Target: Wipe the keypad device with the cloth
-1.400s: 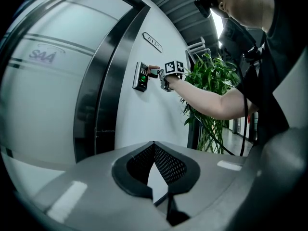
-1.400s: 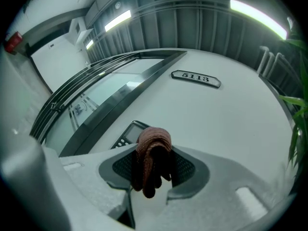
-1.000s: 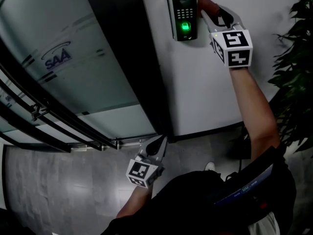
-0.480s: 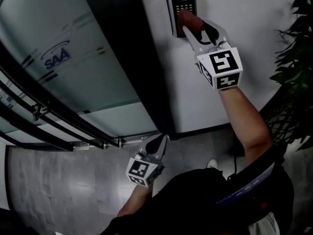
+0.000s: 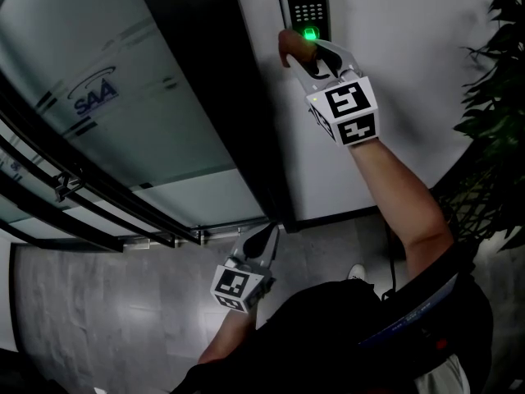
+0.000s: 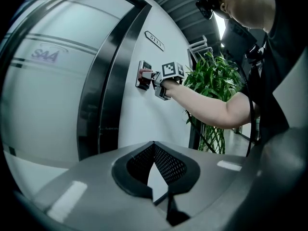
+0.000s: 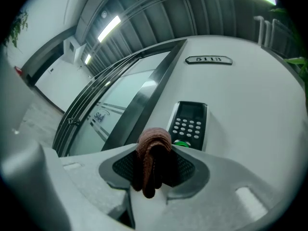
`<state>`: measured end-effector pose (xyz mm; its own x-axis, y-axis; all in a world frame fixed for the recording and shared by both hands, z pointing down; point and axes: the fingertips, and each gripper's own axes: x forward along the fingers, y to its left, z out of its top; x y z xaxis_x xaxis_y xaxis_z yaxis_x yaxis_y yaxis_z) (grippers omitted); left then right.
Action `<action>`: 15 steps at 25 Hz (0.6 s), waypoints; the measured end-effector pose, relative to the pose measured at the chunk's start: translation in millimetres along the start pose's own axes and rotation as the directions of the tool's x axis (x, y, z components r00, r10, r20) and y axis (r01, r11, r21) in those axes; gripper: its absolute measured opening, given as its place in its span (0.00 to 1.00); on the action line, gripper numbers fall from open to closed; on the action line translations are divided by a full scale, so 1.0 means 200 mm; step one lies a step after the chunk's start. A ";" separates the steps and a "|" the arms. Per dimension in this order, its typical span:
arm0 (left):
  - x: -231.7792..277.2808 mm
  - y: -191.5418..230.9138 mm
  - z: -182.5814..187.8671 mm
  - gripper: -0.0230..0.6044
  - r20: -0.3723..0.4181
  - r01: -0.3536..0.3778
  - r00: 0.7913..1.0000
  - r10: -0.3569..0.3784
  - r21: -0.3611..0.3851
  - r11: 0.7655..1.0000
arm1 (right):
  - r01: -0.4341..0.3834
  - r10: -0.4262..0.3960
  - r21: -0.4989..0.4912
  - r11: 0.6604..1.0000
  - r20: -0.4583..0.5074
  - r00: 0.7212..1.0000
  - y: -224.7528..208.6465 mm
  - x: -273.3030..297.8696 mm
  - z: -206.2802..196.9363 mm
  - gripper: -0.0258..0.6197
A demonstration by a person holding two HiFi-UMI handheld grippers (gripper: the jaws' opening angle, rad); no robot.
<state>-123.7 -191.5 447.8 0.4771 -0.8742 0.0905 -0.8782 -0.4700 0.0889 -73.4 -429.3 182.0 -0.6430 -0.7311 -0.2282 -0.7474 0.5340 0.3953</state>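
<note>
The right gripper (image 5: 300,53) is clamped on a bunched brown cloth (image 5: 288,44) and presses it to the lower left edge of the wall-mounted keypad device (image 5: 303,3), just beside its green-lit sensor. Wiping looks under way, and I judge the key rows and the screen above, both uncovered now, as left to pass over. The left gripper (image 5: 267,238) hangs low near the floor, jaws together, holding nothing.

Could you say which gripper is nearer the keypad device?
Right. The right gripper holds the cloth low against the keypad device; the left gripper hangs far below.
</note>
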 end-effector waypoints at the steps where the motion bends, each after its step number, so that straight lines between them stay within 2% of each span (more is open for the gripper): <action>1: 0.00 0.00 0.00 0.06 0.000 -0.002 1.000 0.002 0.000 1.000 | 0.005 -0.005 -0.004 1.000 0.000 1.000 -0.01 0.00 -0.01 0.26; 15: 0.01 0.02 0.01 0.06 0.003 -0.001 1.000 0.001 0.000 1.000 | 0.037 -0.038 -0.049 0.998 -0.015 0.999 -0.10 -0.04 -0.01 0.26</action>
<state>-125.4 -195.8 445.5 0.4756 -0.8753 0.0872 -0.8789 -0.4688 0.0883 -53.8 -435.3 178.1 -0.6117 -0.7571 -0.2294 -0.7617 0.4853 0.4293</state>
